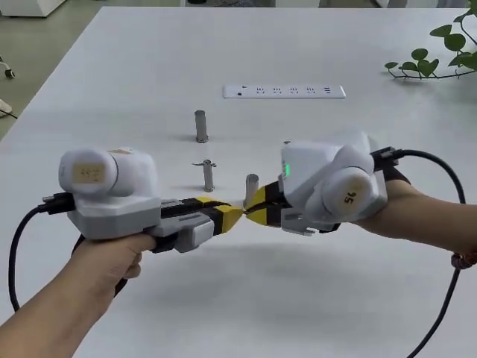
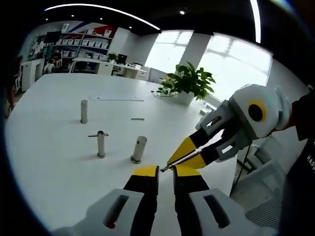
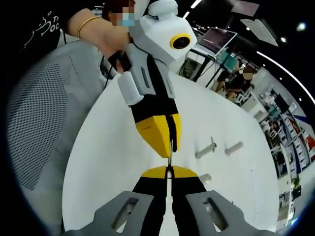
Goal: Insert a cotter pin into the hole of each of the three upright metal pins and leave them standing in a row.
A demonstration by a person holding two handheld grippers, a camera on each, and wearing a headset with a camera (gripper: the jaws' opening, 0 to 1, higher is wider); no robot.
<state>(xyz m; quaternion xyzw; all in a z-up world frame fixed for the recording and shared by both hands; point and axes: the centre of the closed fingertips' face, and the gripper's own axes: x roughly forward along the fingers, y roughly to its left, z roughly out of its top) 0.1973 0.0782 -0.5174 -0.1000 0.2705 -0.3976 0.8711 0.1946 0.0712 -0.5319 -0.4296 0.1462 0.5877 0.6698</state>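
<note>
Three upright metal pins stand on the white table (image 1: 313, 298): a far one (image 1: 200, 125), a middle one (image 1: 208, 176) with a cotter pin through its top, and a near one (image 1: 252, 186). In front of the near pin my left gripper (image 1: 237, 217) and right gripper (image 1: 250, 213) meet tip to tip. A thin cotter pin (image 3: 170, 156) runs between them, and both look shut on it. In the left gripper view that cotter pin (image 2: 173, 164) leads from my left gripper (image 2: 165, 170) into the yellow fingertips (image 2: 183, 148) of the right one.
A white power strip (image 1: 283, 91) lies at the far side of the table. A leafy plant (image 1: 440, 58) reaches in at the far right corner. Another loose cotter pin (image 2: 137, 119) lies on the table beyond the pins. Cables trail from both grippers.
</note>
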